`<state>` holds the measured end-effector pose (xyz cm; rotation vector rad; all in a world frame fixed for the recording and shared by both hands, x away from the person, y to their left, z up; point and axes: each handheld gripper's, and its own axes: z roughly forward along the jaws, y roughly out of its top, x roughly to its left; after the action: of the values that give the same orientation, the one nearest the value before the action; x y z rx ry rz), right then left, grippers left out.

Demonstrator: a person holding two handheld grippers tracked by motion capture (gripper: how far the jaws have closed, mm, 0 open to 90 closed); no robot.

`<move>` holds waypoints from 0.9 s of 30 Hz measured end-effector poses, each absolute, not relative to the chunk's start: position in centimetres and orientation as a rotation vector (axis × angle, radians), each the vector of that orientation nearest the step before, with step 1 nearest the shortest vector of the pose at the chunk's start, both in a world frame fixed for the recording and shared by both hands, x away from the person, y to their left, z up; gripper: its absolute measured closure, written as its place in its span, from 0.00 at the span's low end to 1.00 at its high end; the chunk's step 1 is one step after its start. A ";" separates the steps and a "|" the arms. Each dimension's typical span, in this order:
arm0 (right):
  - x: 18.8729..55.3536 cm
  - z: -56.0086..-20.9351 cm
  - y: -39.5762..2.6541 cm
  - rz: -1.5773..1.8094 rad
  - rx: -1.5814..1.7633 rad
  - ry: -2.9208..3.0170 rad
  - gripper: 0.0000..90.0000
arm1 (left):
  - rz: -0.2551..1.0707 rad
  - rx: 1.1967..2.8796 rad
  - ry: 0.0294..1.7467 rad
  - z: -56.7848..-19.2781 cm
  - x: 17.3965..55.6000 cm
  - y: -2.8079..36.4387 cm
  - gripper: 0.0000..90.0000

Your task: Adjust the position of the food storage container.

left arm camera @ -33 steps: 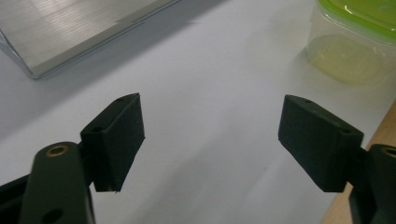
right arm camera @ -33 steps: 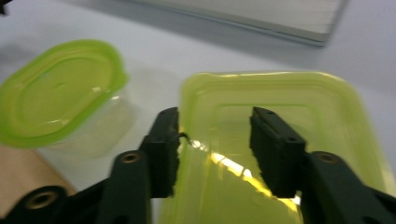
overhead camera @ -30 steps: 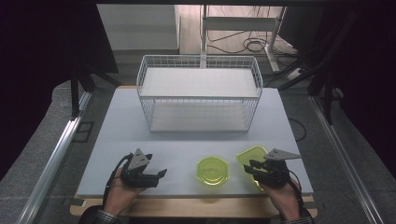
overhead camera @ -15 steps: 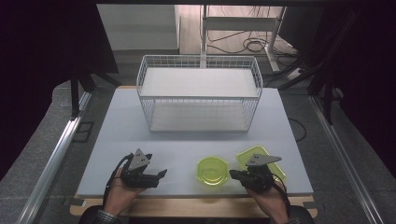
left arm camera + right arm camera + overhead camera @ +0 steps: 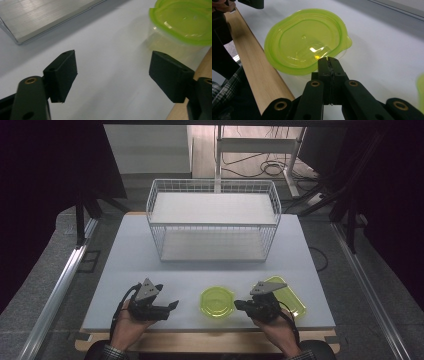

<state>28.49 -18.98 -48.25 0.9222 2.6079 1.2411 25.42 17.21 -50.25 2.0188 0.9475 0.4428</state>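
Right gripper (image 5: pixel 329 60) fingers pressed together (nothing between), round green container (image 5: pixel 304 40) just ahead, near touching

The round tub (image 5: pixel 217 302) has a bright lime-green lid you can see through, and its sides are clear. The flat lid (image 5: pixel 289 298) next to it is the same lime green. Both tongs, left (image 5: pixel 172 305) and right (image 5: pixel 238 305), are black, each with a grey plate on top. The counter (image 5: pixel 125 255) is white with a light wood edge. The wire basket (image 5: pixel 214 222) is white. The sleeve (image 5: pixel 224 100) is dark plaid with thin pale lines.
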 end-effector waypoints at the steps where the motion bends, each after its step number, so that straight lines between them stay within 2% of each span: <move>1: 28.7 -48.3 -18.6 1.241 0.917 2.616 0.99 | 0.438 2.017 0.947 -50.1 25.4 17.2 0.26; 7: 29.2 -48.2 -17.6 1.250 0.900 2.625 0.98 | 0.376 2.010 0.921 -49.4 25.0 16.3 0.39; 10: 29.4 -47.9 -18.6 1.259 0.937 2.586 0.97 | 0.332 2.015 0.887 -48.9 24.6 15.0 0.53; 14: 29.7 -47.5 -20.5 1.248 0.991 2.514 0.96 | 0.297 2.026 0.817 -48.2 24.2 12.9 0.77; 17: 29.7 -47.4 -21.8 1.207 1.010 2.472 0.94 | 0.275 2.034 0.776 -47.9 24.1 11.3 0.90; 21: 29.8 -47.3 -23.3 1.176 1.042 2.425 0.90 | 0.237 2.052 0.732 -47.8 24.2 9.0 0.97; 27: 30.1 -47.3 -24.8 1.153 1.088 2.381 0.86 | 0.214 2.101 0.656 -47.3 24.4 5.1 1.00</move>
<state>30.07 -24.76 -47.30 1.0875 2.3814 1.1532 24.37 5.05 -47.27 2.1014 0.6563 0.2143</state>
